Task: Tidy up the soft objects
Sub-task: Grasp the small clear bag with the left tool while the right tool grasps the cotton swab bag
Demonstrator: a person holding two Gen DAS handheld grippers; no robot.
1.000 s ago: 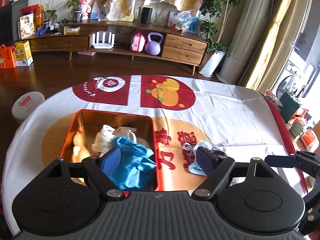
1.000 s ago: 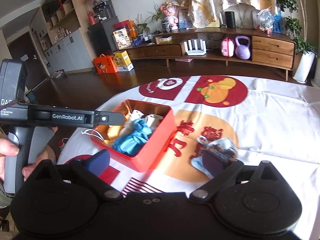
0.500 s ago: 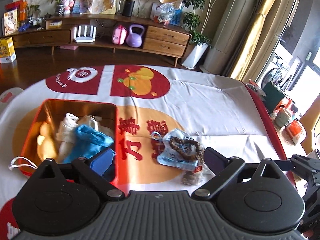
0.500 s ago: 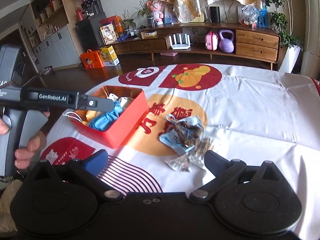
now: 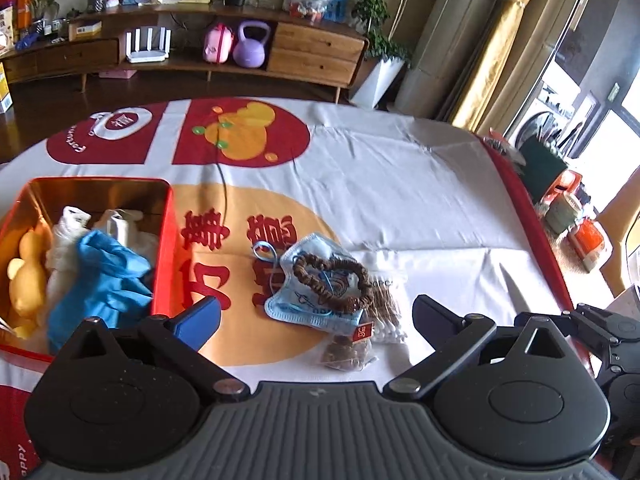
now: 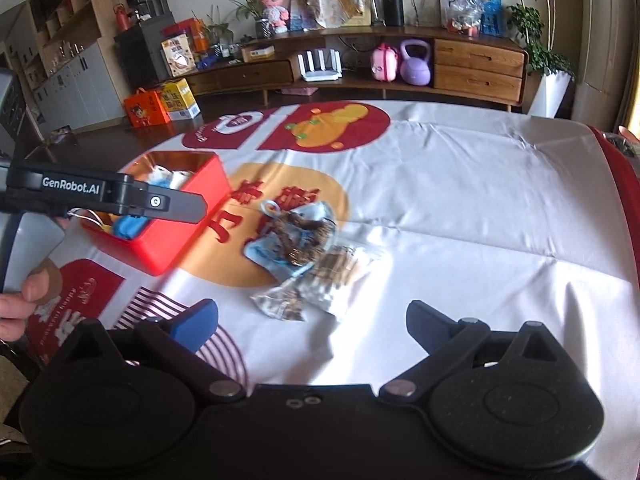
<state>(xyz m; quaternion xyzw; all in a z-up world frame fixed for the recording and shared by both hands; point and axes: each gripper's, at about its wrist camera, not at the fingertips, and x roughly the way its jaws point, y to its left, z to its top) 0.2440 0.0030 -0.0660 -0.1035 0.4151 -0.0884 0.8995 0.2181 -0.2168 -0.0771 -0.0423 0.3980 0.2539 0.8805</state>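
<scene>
At the tablecloth's [image 5: 420,184] left edge sits a red tin box [image 5: 170,248], open-topped, holding a yellow soft toy [image 5: 24,280], white crumpled cloth [image 5: 64,240] and a blue glove [image 5: 104,280] heaped against its right wall. Just right of the box, on the orange circle printed with red characters, lies a light-blue face mask [image 5: 308,300] — folded, with a thin blue ear loop curling off its upper left. A brown beaded bracelet [image 5: 332,280] rests on top of the mask, so the mask is partly covered. Touching the mask's right and near sides are a clear packet of cotton swabs [image 5: 386,312] and a small packet of brown bits [image 5: 346,354].

The left gripper [image 5: 316,316] hangs over this pile, fingers spread wide with nothing between them. The right gripper [image 6: 312,320] is also spread wide and empty — the packets lie just beyond its tips. A wooden sideboard [image 5: 312,52] stands beyond the far edge.
</scene>
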